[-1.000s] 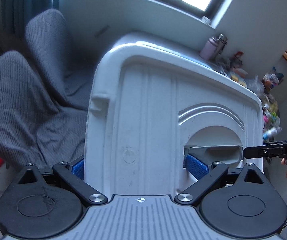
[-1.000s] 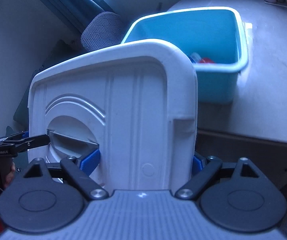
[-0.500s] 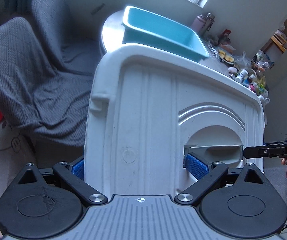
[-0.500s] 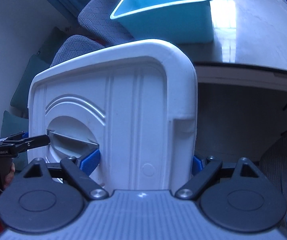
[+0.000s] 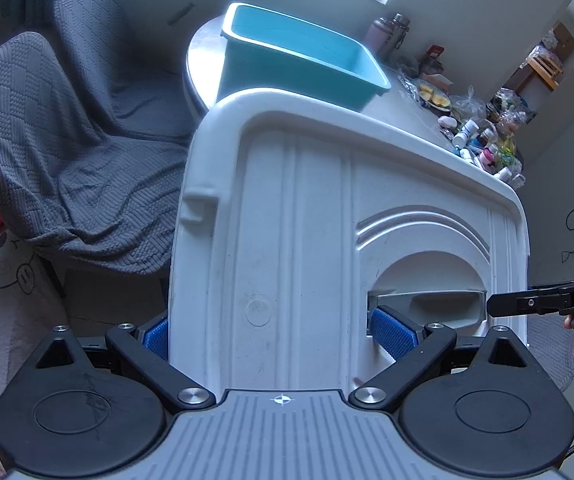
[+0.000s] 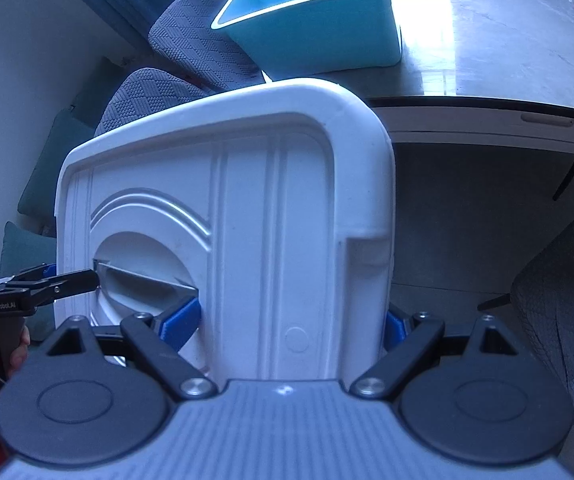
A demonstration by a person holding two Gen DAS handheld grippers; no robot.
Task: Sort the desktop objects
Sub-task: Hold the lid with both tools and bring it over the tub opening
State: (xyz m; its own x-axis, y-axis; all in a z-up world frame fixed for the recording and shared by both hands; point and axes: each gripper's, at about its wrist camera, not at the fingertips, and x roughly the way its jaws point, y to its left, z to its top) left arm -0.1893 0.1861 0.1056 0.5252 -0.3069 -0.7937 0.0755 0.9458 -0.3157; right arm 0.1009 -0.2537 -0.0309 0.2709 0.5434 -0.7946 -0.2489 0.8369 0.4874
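Note:
A large white plastic lid (image 5: 307, 240) with a recessed grey handle (image 5: 427, 300) fills both wrist views; it also shows in the right wrist view (image 6: 267, 220). My left gripper (image 5: 275, 332) is shut on one end of the lid, and my right gripper (image 6: 287, 324) is shut on the other end. Each gripper's tip shows in the other's view by the handle. Beyond the lid a blue plastic bin (image 5: 299, 64) stands on the grey table (image 6: 487, 48); it also shows in the right wrist view (image 6: 319, 28). The lid is held below the table's top.
Chairs draped in grey cloth (image 5: 67, 128) stand left of the table. Bottles, bags and small items (image 5: 483, 140) crowd the table's far right end. Another grey chair (image 6: 567, 300) is at the right, under the table edge (image 6: 487, 120).
Both grippers have lowered and drawn back with the lid. The blue bin and tabletop, seen from above before, now sit higher and farther in view.

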